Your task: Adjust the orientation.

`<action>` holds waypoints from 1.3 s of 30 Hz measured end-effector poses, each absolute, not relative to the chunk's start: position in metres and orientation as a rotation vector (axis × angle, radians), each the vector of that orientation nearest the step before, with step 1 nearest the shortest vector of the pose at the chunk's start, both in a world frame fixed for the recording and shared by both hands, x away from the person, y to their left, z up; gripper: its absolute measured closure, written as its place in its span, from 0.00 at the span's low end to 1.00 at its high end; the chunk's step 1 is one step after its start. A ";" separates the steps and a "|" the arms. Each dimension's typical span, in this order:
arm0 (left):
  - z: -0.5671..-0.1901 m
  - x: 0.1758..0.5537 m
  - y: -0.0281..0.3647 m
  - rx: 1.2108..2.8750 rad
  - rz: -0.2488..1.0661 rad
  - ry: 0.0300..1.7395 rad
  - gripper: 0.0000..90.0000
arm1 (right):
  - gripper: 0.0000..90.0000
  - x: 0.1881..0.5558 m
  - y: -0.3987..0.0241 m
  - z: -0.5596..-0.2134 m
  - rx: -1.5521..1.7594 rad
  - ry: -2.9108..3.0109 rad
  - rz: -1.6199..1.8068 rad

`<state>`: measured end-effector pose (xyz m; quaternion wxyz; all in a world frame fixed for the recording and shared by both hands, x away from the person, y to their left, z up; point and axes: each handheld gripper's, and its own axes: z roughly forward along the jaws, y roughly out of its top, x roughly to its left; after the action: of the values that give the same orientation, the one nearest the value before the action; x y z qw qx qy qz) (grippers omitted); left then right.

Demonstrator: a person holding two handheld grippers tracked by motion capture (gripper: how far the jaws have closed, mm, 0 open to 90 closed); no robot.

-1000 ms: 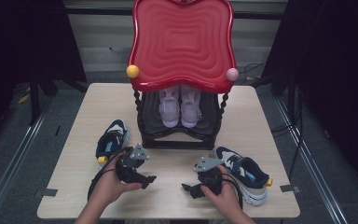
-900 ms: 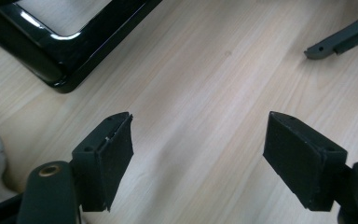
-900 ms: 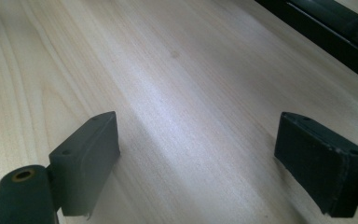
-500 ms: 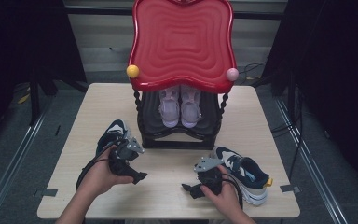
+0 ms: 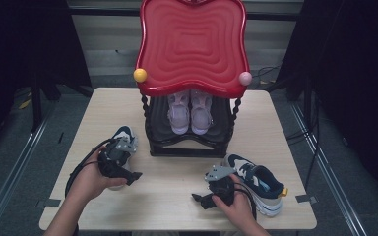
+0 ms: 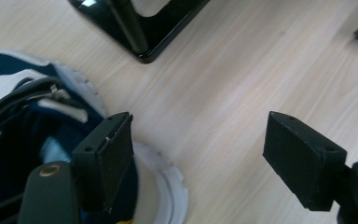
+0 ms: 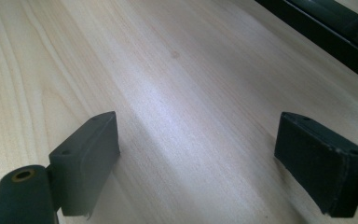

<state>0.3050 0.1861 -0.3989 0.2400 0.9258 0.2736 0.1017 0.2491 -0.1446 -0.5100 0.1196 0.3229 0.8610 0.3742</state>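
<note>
The pale wooden surface [image 5: 128,105] is carrying a black shoe rack [image 5: 189,142] under a red wavy top [image 5: 193,44], and that rack is serving as the landmark here. Inside the rack a pair of pale pink sneakers [image 5: 190,112] is sitting side by side, toes pointing toward the person. To the rack's front right a navy and white sneaker [image 5: 259,183] is lying on the surface. To the rack's front left a second navy sneaker [image 5: 121,142] is lying just beside the rack's corner post. The left tool [image 5: 120,172] is hovering over this sneaker's heel, jaws spread wide with nothing between them. The right tool [image 5: 204,200] is resting in front of the rack, jaws likewise spread and empty.
</note>
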 end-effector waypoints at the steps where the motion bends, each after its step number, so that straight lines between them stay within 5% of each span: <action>1: -0.400 0.305 0.188 2.520 0.298 0.754 0.26 | 0.15 0.249 -0.145 -0.510 0.944 2.517 1.094; 10: -0.412 0.310 0.213 2.456 0.329 0.830 0.28 | 0.15 0.249 -0.145 -0.510 0.943 2.518 1.093; 14: -0.419 0.310 0.219 2.476 0.359 0.826 0.43 | 0.15 0.249 -0.145 -0.510 0.942 2.518 1.093; 17: -0.419 0.313 0.223 2.472 0.341 0.851 0.68 | 0.15 0.249 -0.145 -0.510 0.943 2.518 1.093; 23: -0.421 0.315 0.220 2.428 0.273 0.927 0.81 | 0.15 0.249 -0.145 -0.510 0.943 2.518 1.093; 35: -0.424 0.325 0.189 2.289 0.243 1.021 0.81 | 0.15 0.249 -0.145 -0.510 0.941 2.518 1.092; 39: -0.420 0.325 0.192 2.299 0.245 0.972 0.67 | 0.15 0.249 -0.145 -0.510 0.940 2.517 1.092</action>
<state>0.3246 0.1916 -0.4203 0.3117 0.8710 0.3684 0.0928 0.2492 -0.1447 -0.5101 0.1202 0.3217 0.8616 0.3738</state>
